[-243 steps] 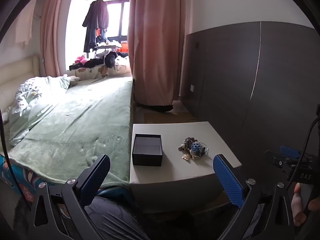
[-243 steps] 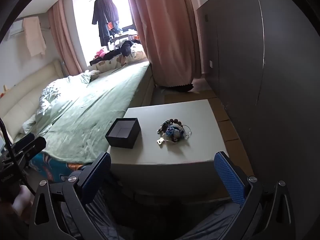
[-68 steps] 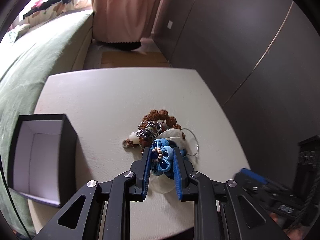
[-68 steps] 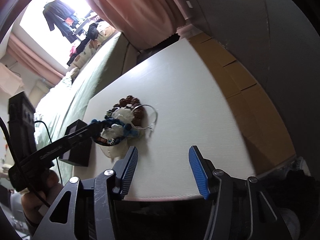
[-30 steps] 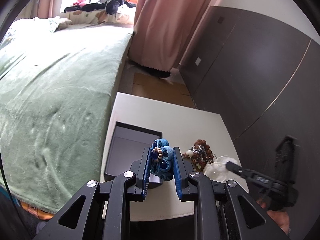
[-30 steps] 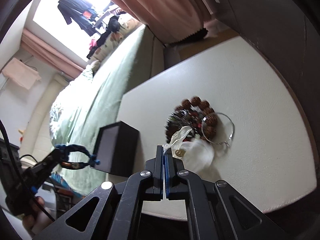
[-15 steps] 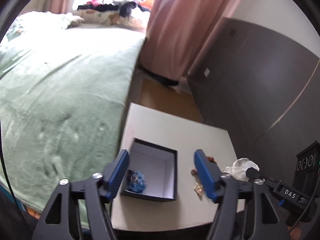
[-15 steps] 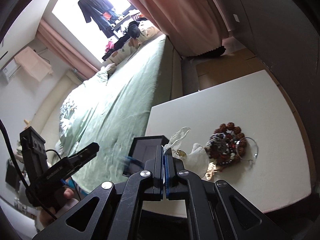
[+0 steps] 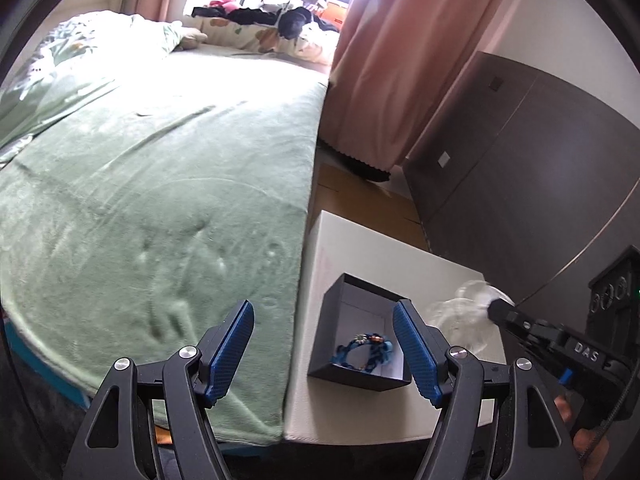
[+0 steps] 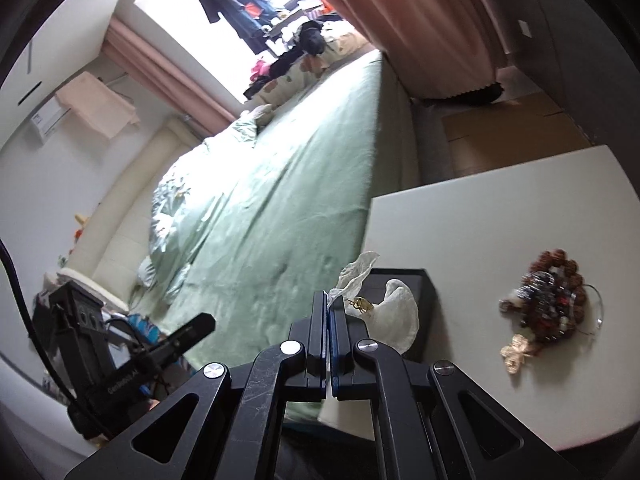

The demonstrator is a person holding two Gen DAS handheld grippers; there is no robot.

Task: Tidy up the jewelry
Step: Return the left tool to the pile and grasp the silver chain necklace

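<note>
A black open box [image 9: 360, 336] stands on the white bedside table [image 9: 360, 248] at its bed-side edge. A blue bracelet [image 9: 366, 350] lies inside it. My left gripper [image 9: 324, 344] is open and empty, held back above the table's front left corner. My right gripper [image 10: 329, 300] is shut on a sheer white pouch [image 10: 394, 316] with a gold tie, held in the air over the box [image 10: 422, 304]. The pouch shows blurred in the left wrist view [image 9: 460, 312]. A pile of jewelry [image 10: 550, 300] with brown beads, a silver hoop and a small gold piece lies on the table [image 10: 500, 220].
A bed with a green blanket [image 9: 160, 184] runs along the table's left side. A dark panelled wall [image 9: 540, 160] stands to the right. A pink curtain [image 9: 384, 60] hangs behind the table.
My left gripper has drawn back from the box, still open, with the blue bracelet lying in the box. My right gripper has carried the pouch left, from near the pile to over the box.
</note>
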